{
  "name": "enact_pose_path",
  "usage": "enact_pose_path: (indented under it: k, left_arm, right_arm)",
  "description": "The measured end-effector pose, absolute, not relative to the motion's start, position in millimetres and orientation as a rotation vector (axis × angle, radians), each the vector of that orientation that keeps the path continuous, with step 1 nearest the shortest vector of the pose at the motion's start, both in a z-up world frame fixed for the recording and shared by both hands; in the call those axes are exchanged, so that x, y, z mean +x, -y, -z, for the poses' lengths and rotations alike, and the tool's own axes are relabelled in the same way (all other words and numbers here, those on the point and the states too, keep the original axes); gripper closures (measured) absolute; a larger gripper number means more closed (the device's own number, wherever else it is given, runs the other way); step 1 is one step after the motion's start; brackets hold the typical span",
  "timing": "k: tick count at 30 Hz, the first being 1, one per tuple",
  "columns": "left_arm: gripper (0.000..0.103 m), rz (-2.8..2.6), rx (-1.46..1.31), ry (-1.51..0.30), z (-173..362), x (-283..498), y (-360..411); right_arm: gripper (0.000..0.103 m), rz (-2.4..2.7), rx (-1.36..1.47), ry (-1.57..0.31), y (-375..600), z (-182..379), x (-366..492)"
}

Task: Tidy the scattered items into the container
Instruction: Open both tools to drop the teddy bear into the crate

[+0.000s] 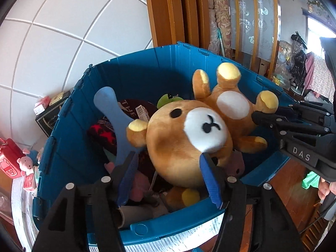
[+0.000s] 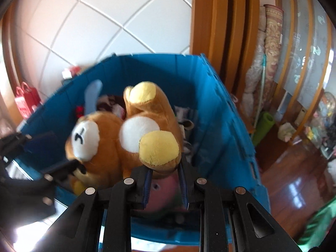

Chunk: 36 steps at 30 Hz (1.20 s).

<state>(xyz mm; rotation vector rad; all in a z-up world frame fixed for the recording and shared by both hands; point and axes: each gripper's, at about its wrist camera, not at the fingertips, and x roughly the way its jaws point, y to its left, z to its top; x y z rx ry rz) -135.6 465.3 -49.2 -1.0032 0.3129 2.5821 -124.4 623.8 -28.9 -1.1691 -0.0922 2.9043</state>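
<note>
A brown plush bear point(image 1: 184, 138) with a white muzzle and yellow paws lies on its back over the blue plastic crate point(image 1: 147, 69). My left gripper point(image 1: 168, 161) is open, its blue-padded fingers point(image 1: 210, 180) on either side of the bear's head. My right gripper point(image 2: 164, 168) is closed on the bear's yellow-soled foot point(image 2: 158, 148); it shows at the right of the left wrist view point(image 1: 271, 115). In the right wrist view the bear point(image 2: 117, 134) hangs above the crate point(image 2: 220, 126). My left gripper point(image 2: 48, 157) shows at the left there.
Inside the crate lie a light blue paddle-shaped toy point(image 1: 113, 113), dark clothing, a pink plush point(image 2: 166, 187) and other soft items. Red boxes and a pink pig figure point(image 1: 25, 163) sit left of the crate. A tiled wall, wooden door frame and rolled rugs point(image 2: 271, 48) stand behind.
</note>
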Motion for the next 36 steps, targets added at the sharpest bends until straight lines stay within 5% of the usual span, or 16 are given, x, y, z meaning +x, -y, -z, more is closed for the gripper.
enact_pose_path:
  k: [8,12,16,32,36]
  left_arm:
    - [0.043,-2.617,-0.974,-0.318,43,-128,-461]
    - [0.043,-2.672,-0.937,-0.305,35,-122,-447]
    - [0.043,-2.739,-0.931,-0.267,29,-122,-421]
    - [0.043,-2.726,-0.97,-0.238,37,-124,-412]
    - [0.043,-2.722,-0.969,-0.175,33,-116,-407]
  right_arm:
    - [0.047,-2.897,-1.075,0.016,-642,27,-99]
    - [0.021,-2.953,-0.925,0.022,-634,7,-76]
    - [0.02,-2.994,-0.77,0.032,-626,-15,-61]
    - [0.018,-3.006,-1.105,-0.027,-592,29,-103]
    - [0.0,-3.027,-1.021,-0.091,-600,28,-86]
